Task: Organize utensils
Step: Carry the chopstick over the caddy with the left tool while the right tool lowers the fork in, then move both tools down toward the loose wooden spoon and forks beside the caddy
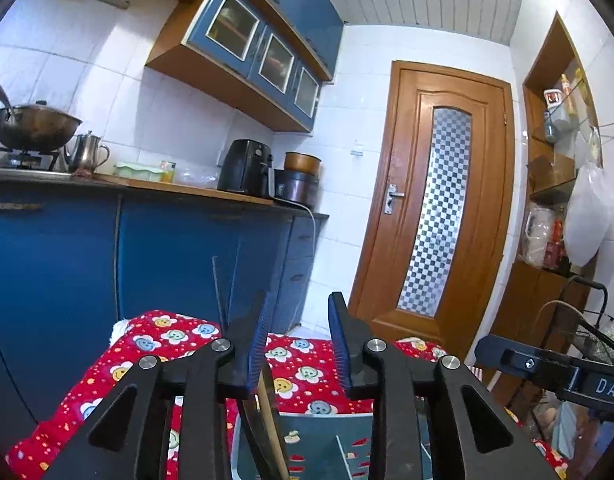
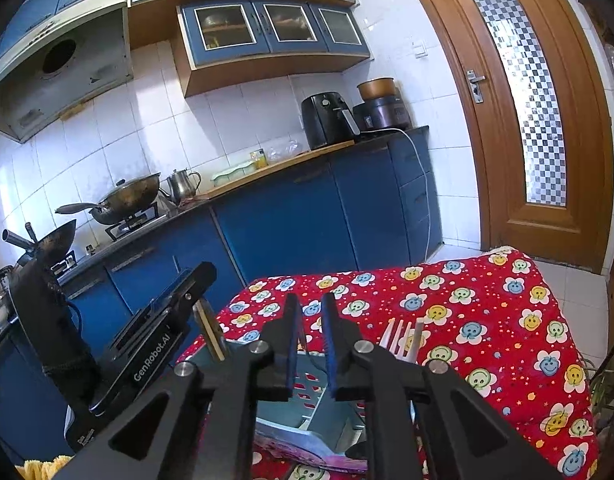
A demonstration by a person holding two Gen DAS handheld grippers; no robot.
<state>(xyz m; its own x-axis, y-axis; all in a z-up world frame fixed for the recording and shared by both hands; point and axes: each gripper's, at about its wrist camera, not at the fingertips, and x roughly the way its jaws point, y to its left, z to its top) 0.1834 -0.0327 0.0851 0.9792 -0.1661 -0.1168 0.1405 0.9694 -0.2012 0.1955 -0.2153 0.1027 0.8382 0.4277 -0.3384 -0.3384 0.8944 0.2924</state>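
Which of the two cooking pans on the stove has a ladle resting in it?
The wok on the burner beside the steel kettle has it; the darker wok nearer the left gripper shows none.

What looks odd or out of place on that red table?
The white fork lies loose on the red flowered cloth, outside the grey utensil tray. Nothing looks spilled or broken.

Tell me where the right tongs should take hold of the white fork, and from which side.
Grip the white fork at its neck, just under the tines, coming down from above. It stands tines-up, seemingly in the grey holder, and its handle is hidden behind the right tongs, so only the top is exposed. Close across the narrow neck rather than the spread tines.
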